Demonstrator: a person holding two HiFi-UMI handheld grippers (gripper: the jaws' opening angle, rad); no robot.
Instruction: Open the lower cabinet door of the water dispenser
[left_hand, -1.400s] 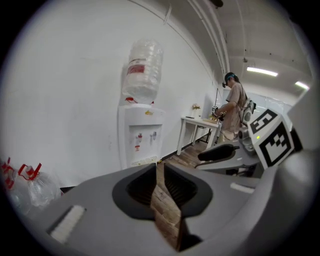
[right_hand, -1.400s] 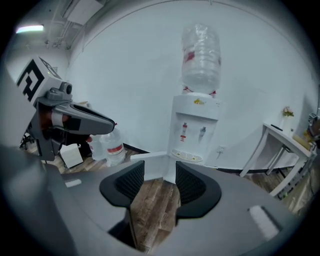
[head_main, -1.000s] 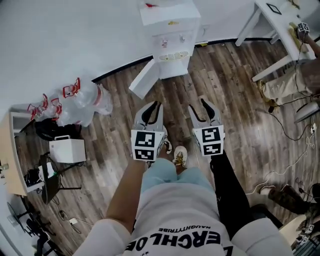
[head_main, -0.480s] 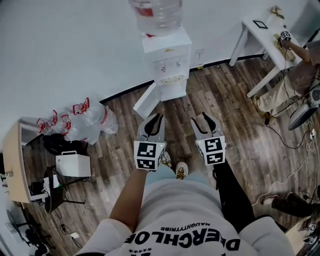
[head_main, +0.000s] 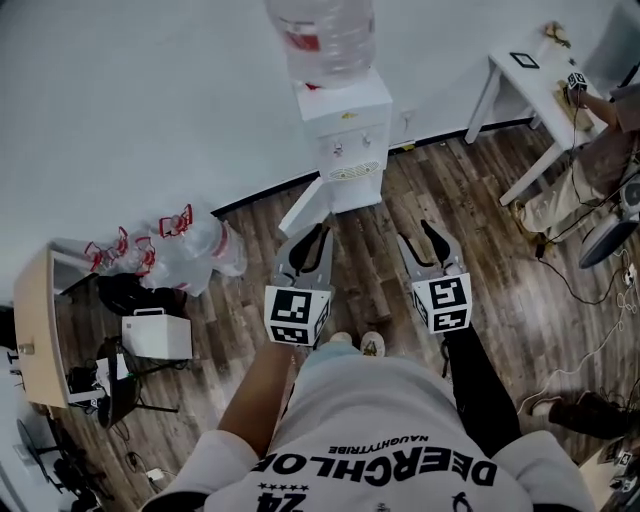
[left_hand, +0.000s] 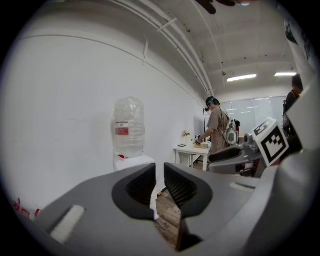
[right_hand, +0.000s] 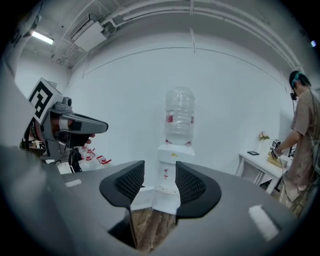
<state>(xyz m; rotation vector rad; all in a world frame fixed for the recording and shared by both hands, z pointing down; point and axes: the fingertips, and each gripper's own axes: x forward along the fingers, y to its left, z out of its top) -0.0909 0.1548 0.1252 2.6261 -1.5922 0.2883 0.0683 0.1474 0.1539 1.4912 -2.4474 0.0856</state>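
The white water dispenser (head_main: 345, 130) stands against the wall with a clear bottle (head_main: 325, 35) on top. Its lower cabinet door (head_main: 305, 208) is swung out to the left and stands open. My left gripper (head_main: 310, 240) hovers over the wooden floor, short of the door, with only a narrow gap between its jaws and nothing in it. My right gripper (head_main: 425, 240) is beside it, open and empty. The right gripper view shows the dispenser (right_hand: 172, 165) straight ahead between the jaws of that gripper (right_hand: 160, 175). In the left gripper view, the bottle (left_hand: 128, 127) rises above that gripper (left_hand: 160, 172).
A heap of empty bottles (head_main: 170, 245), a white box (head_main: 158, 335) and a wooden shelf (head_main: 30, 330) are at the left. A white table (head_main: 530, 75) with a person (head_main: 600, 130) at it stands at the right. Cables (head_main: 590, 300) trail over the floor there.
The head view has tilted up, so the whole dispenser and its bottle now show. The two grippers have drawn slightly apart, the right one moving right. The door stays open.
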